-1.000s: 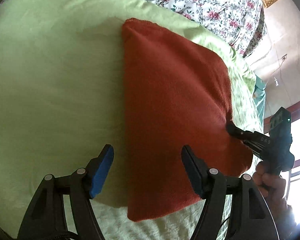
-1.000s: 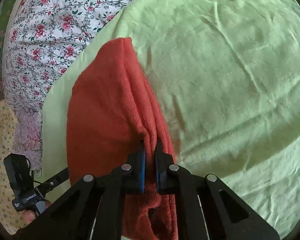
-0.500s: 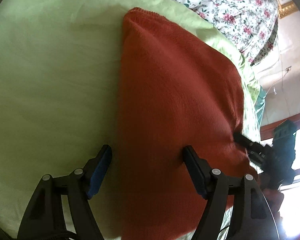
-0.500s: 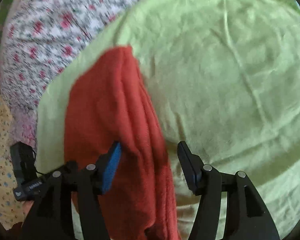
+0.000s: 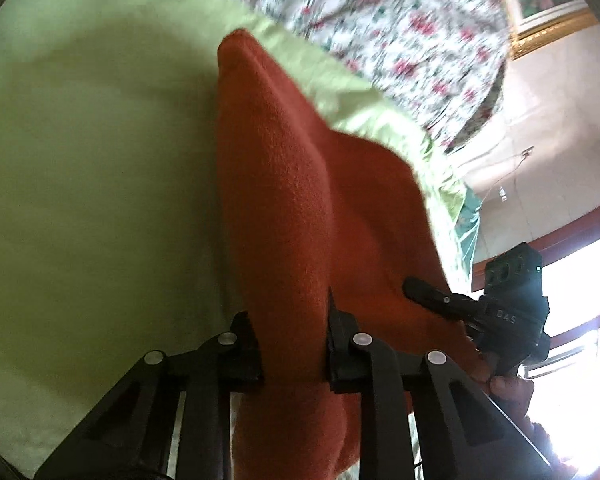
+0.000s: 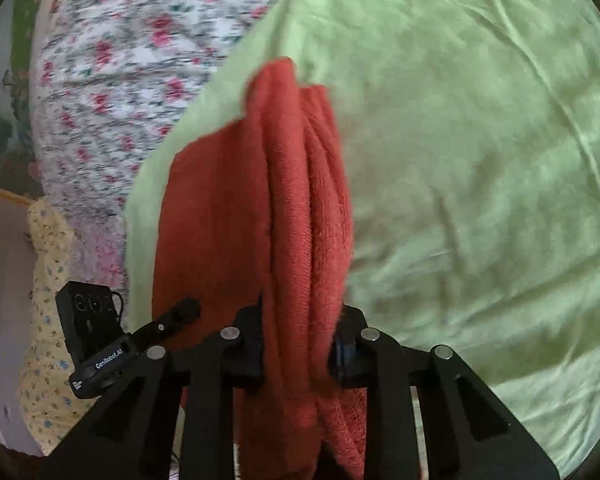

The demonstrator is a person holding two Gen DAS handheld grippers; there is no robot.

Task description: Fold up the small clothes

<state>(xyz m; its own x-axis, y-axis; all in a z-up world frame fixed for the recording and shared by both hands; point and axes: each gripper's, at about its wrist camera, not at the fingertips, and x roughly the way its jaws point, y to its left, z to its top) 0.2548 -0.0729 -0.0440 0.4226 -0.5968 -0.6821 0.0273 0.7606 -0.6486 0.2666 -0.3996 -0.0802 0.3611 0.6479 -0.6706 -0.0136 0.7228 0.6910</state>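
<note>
Both the left gripper (image 5: 290, 344) and right gripper (image 6: 298, 344) have jaws clamped on the folded rust-red terry cloth (image 5: 276, 200) above the light-green bedsheet (image 5: 92, 184).

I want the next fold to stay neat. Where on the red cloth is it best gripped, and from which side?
Grip the red cloth at the bunched near edge, coming in level from the near side of the green sheet. There the layers stack into a ridge that closed fingers can span, as the right hand-held gripper and left hand-held gripper do.
</note>
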